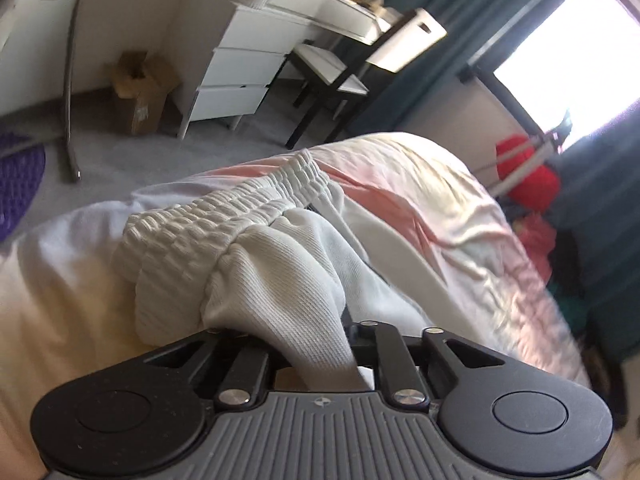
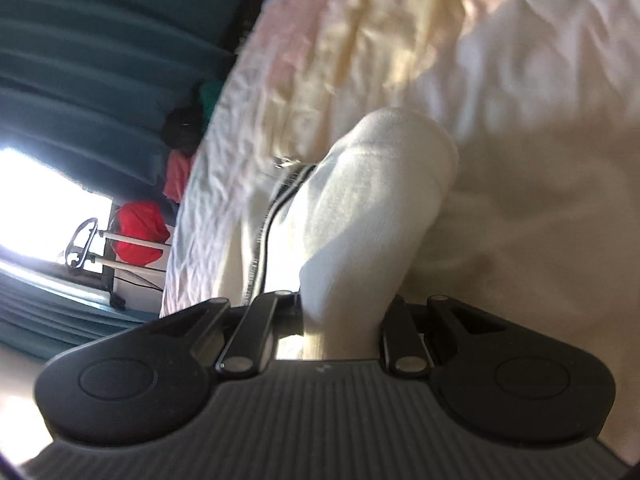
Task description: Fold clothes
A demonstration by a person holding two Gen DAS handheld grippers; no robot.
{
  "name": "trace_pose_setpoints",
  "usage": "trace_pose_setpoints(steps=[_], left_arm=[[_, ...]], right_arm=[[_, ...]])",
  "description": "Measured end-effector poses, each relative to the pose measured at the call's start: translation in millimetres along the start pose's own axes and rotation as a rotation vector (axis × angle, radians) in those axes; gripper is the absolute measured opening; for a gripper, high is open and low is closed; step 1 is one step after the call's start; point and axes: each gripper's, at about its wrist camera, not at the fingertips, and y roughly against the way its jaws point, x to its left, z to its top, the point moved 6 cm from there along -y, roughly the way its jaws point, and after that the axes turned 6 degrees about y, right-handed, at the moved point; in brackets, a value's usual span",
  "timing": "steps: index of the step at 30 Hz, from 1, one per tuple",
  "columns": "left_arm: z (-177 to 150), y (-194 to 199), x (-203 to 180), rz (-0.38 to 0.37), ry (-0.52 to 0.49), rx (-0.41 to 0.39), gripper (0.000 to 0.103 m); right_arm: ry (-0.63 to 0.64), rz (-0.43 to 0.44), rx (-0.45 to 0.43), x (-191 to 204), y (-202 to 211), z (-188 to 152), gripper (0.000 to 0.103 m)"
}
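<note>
Now both grippers on white garment (image 1: 256, 248)

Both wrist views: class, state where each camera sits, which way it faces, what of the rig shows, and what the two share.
Left wrist: on the left gripper, facing along it over the white garment on the bed toward a white dresser; gripper body shows.
Right wrist: on the right gripper, facing across the bed toward teal curtains; gripper body shows.
Shared: garment, bed, a red bundle.
</note>
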Motion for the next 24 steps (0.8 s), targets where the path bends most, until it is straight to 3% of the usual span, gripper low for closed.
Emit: trace_pose_setpoints(steps=[1,3,5,9,12,13,16,20,23,24], left_arm=[[-3.5,0.6,-3.3,0.006,-0.023,0.001,0.019],[-8.8,8.3,-7.7,0.037,-0.088,-0.002,0.038],[-13.1,13.6,-16.2,0.063,-0.145,-0.002,0.048],[-13.8,36.0,-30.7,0.078,-0.2,-0.039,0.062],[-19.7,49.4,-55.5,0.085,-0.26,-0.113,0.073],[-24.6,51.1,-67.6,0.074,-0.288,-0.141,0.073],[-45.2,52.4,-109.1,0.02,-0.378,-0.208,0.076],[-91.1,40.8,-167.7,-0.072,-0.483,-0.247,0.08],[-130.3,15.4,-201.0,-0.122,-0.526,-0.197,0.081],[-142.9,5.2,-208.0,-0.128,-0.544,-0.181,0.081]], right_arm=[[-0.001,-0.004,0.007,-3.1,-1.4,-1.1,0.017],[0.001,0.004,0.01,-3.9,-2.0,-1.5,0.017],[0.009,0.009,0.013,-3.6,-2.0,-2.1,0.017],[-0.003,0.012,0.011,-1.4,-2.5,-3.2,0.02],[-0.014,0.031,0.017,0.8,-7.4,-2.7,0.03],[-0.014,0.04,0.02,1.9,-9.2,-2.7,0.041],[0.014,0.075,0.049,7.5,-16.9,-4.8,0.061],[0.089,0.053,0.06,18.1,-28.0,-7.4,0.061],[0.121,0.039,0.046,24.0,-31.3,-7.9,0.063],[0.111,0.077,0.025,27.1,-28.2,-5.9,0.063]])
